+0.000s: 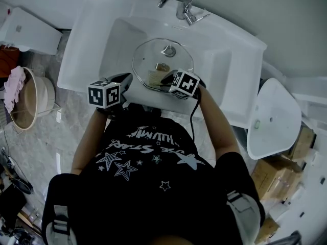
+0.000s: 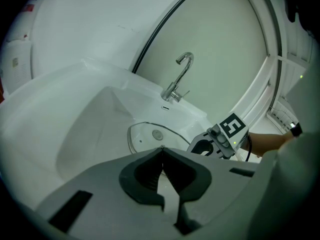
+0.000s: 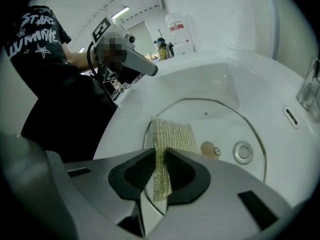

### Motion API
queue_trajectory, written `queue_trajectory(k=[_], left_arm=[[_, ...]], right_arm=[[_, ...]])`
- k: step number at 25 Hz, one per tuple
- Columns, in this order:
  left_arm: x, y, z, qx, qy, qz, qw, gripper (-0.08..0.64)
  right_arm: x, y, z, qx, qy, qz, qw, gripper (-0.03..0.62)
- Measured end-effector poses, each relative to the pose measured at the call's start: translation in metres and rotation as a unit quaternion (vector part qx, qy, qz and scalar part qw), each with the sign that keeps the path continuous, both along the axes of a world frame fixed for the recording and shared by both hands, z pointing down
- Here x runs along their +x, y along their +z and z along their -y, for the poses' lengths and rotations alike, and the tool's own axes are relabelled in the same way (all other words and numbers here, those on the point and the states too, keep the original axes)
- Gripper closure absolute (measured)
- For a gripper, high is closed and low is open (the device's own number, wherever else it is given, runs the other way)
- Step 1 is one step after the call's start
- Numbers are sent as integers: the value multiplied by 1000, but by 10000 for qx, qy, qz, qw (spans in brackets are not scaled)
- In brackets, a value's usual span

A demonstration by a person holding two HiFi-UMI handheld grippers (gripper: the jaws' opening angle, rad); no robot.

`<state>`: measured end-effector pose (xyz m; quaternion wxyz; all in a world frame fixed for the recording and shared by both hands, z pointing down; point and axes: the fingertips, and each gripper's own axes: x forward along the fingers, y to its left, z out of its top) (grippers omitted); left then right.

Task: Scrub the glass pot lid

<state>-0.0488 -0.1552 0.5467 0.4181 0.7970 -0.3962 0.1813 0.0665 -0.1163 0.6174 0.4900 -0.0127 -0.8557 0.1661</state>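
The round glass pot lid (image 1: 162,60) with a metal knob (image 1: 169,50) lies in the white sink basin (image 1: 122,34). My right gripper (image 1: 164,80) is at the lid's near edge, shut on a golden mesh scrub pad (image 3: 172,136). In the right gripper view the pad runs up between the jaws (image 3: 161,154) and rests flat on the lid (image 3: 220,119). My left gripper (image 1: 124,80) hovers over the sink's front rim, left of the lid and apart from it. Its jaws (image 2: 161,151) are shut with nothing in them. The lid (image 2: 147,134) lies beyond them.
A chrome faucet (image 1: 179,1) stands behind the basin. A beige bucket (image 1: 28,98) sits on the floor to the left. To the right are a white toilet lid (image 1: 273,119) and cardboard boxes (image 1: 276,177).
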Motion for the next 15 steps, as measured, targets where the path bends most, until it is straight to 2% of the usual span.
queue_trajectory(k=[4,15], left_arm=[[-1,-3,-5,21,5,-1,10000,551],[-5,-4,-9,43,-24,-19,10000,551]], right_arm=[[-2,-6,-4,-132,98,89,9998,523],[-1,-9,-8,-147,199,91,9997,523]])
